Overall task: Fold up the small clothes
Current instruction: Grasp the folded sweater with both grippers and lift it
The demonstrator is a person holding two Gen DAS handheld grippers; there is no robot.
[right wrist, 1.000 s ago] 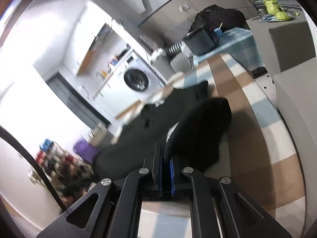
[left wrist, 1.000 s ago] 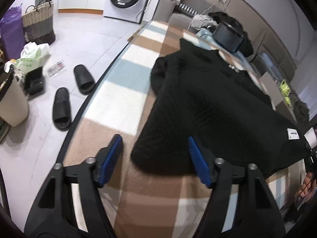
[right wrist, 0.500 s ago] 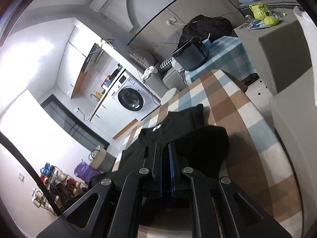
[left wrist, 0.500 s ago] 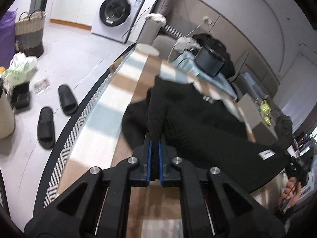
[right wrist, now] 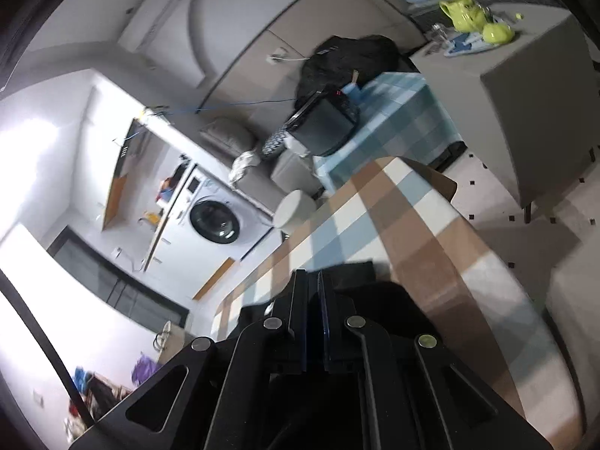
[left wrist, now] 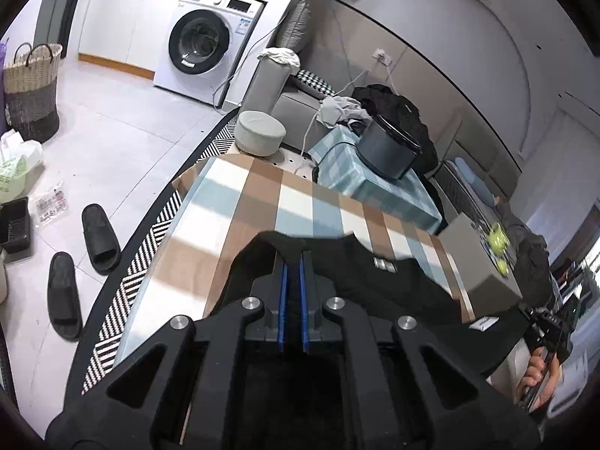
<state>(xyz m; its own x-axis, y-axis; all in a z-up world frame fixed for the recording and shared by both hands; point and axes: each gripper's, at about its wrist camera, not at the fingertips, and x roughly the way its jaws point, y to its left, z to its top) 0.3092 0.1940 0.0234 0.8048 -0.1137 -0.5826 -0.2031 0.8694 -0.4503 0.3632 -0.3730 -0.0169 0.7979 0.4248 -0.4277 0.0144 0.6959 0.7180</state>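
Observation:
A small black quilted garment [left wrist: 378, 288] lies on a table with a brown, blue and white check cloth [left wrist: 262, 202]. Its neck label faces up. My left gripper [left wrist: 293, 262] is shut on the garment's left edge and holds it lifted over the rest of the garment. My right gripper [right wrist: 312, 281] is shut on the garment [right wrist: 352, 273] at its other side, also raised above the check cloth [right wrist: 412, 232]. The right gripper and the hand that holds it show at the right edge of the left wrist view [left wrist: 551, 333]. Most of the cloth under the grippers is hidden.
Beyond the table's far end stand a round grey stool [left wrist: 258, 133], a small table with a black appliance [left wrist: 388, 146], a grey sofa and a washing machine [left wrist: 197, 47]. A grey cabinet [right wrist: 540, 86] stands to the right. Slippers [left wrist: 99, 238] lie on the floor at left.
My left gripper closed on the garment's near edge, then both grippers carried their edges up and forward toward the neck end. The garment's near half now lies folded over.

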